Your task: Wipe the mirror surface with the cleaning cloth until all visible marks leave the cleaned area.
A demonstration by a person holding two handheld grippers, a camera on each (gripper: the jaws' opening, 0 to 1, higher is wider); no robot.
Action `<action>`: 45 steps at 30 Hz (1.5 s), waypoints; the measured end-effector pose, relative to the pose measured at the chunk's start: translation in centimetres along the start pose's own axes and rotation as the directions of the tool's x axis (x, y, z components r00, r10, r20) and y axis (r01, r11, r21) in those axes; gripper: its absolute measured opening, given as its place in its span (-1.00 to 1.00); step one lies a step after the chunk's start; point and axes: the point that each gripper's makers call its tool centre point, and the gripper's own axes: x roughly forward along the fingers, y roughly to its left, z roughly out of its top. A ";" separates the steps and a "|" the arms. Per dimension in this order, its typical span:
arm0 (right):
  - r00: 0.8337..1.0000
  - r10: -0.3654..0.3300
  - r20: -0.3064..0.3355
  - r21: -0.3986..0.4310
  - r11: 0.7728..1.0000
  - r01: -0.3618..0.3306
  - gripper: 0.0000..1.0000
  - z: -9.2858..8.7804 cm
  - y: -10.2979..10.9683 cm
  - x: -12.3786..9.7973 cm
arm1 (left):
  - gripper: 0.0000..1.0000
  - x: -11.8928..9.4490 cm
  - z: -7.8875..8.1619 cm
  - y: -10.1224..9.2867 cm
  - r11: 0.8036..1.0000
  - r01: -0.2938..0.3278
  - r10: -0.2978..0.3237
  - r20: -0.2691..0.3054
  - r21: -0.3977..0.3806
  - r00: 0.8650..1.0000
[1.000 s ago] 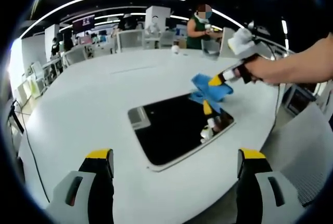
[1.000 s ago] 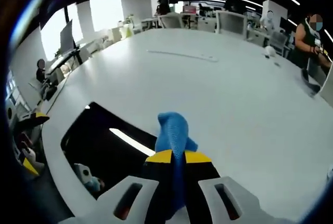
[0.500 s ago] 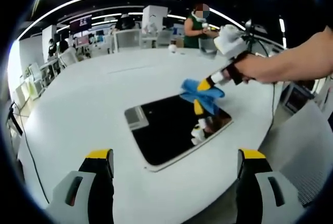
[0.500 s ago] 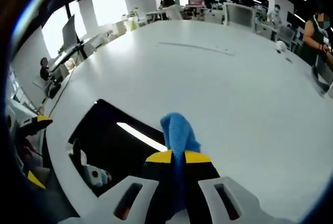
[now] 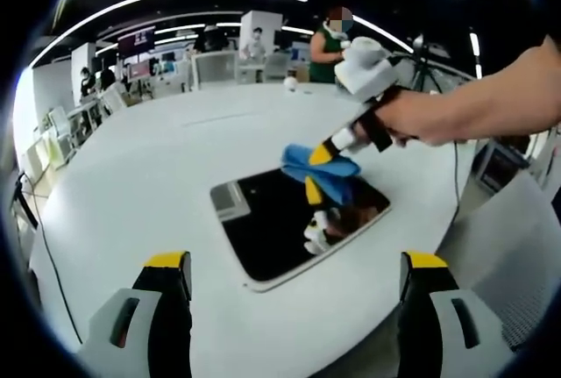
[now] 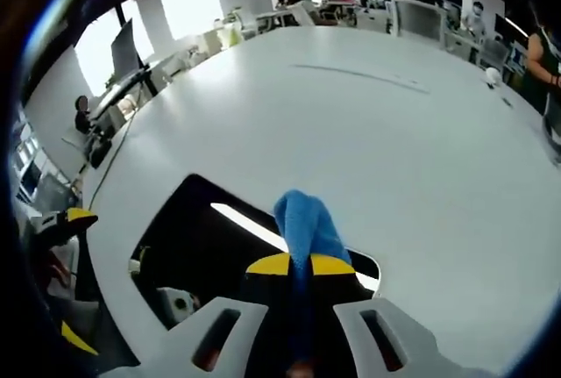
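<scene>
Still early, as far as I can judge: wiping looks barely begun or just about to begin. Nearest in the left gripper view, the left gripper (image 5: pixel 295 286) hangs idle at 6 o'clock, jaws wide apart with nothing between them, short of the mirror's near edge. Next out, the mirror (image 5: pixel 272 229) lies flat on the white table (image 5: pixel 131 176), dark and reflective, centre frame. At its 1–2 o'clock end the right gripper (image 5: pixel 320 154) comes in from 3 o'clock, a hand (image 5: pixel 421 119) behind it, jaws clamped on the blue cleaning cloth (image 5: pixel 311 166), which hangs at or just above the glass; contact can't be confirmed. In the right gripper view the cloth (image 6: pixel 302 233) sticks up from the closed tips, mirror (image 6: pixel 202 238) below it toward 9 o'clock. No marks resolvable on the glass, just reflections, so clean vs dirty area can't be called. Remaining, by my read: passes over most of the surface. Far back: desks, chairs, people at 12 o'clock.
</scene>
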 end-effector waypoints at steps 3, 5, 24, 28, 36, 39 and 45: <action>1.000 0.003 -0.006 0.005 1.000 -0.003 -0.99 0.2 0.4 0.3 | 0.99 0.0 0.0 -0.1 1.000 0.001 -0.001 0.002 -0.001 1.000; 1.000 0.004 -0.009 0.008 1.000 -0.004 -0.99 0.3 0.5 0.3 | 0.99 0.0 0.0 0.0 1.000 0.001 -0.001 0.002 -0.003 1.000; 0.998 0.045 -0.049 -0.023 0.999 -0.046 -0.99 2.0 4.3 2.9 | 0.99 -0.1 0.3 -0.1 1.000 0.009 -0.009 0.023 -0.027 1.000; 0.997 0.053 -0.054 -0.003 0.999 -0.054 -0.99 2.4 4.6 3.4 | 0.99 0.0 0.3 -0.3 1.000 0.018 -0.018 0.022 -0.021 1.000; 0.996 0.079 -0.046 -0.020 0.997 -0.080 -0.99 3.0 7.3 3.5 | 0.99 0.2 -0.2 -0.5 1.000 0.025 -0.025 0.002 -0.013 1.000; 0.995 0.087 -0.048 -0.028 0.996 -0.088 -0.99 3.5 7.9 4.0 | 0.99 0.2 -0.2 -0.4 1.000 0.021 -0.021 -0.001 -0.018 1.000; 0.993 0.107 -0.050 -0.044 0.993 -0.109 -0.99 4.3 9.3 5.0 | 0.99 0.2 -0.2 -0.4 0.999 0.024 -0.024 0.001 -0.022 1.000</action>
